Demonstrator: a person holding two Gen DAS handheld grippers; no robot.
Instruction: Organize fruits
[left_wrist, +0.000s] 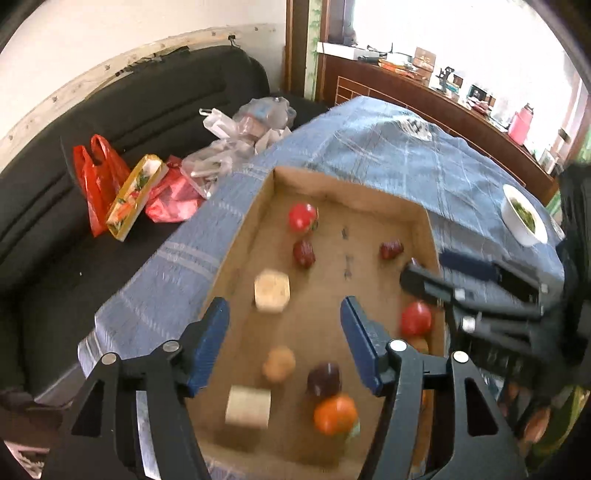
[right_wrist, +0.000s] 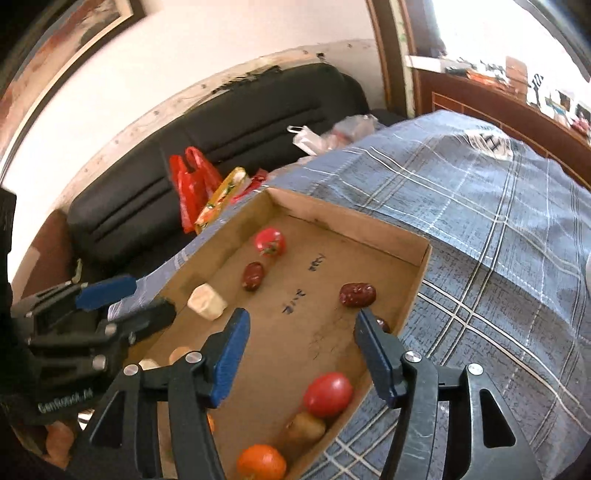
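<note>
A shallow cardboard box (left_wrist: 430, 236) (right_wrist: 417, 273) lies on a blue plaid cloth and holds scattered fruit: red tomatoes (left_wrist: 302, 217) (left_wrist: 416, 318) (right_wrist: 328, 393), dark red dates (left_wrist: 304, 253) (right_wrist: 357, 294), an orange fruit (left_wrist: 335, 414) (right_wrist: 261, 461), a dark plum (left_wrist: 324, 379), a tan round fruit (left_wrist: 279, 363) and pale blocks (left_wrist: 272, 291) (right_wrist: 207, 301). My left gripper (left_wrist: 284, 314) is open and empty above the box's near part. My right gripper (right_wrist: 301, 321) is open and empty above the box's right side; it also shows in the left wrist view (left_wrist: 424, 267).
A white bowl of greens (left_wrist: 524, 216) stands on the cloth to the right of the box. A black sofa (left_wrist: 110, 122) behind the table carries red and clear plastic bags (left_wrist: 98, 173) and a yellow packet (left_wrist: 135, 195). A wooden sideboard (left_wrist: 406, 88) stands at the back.
</note>
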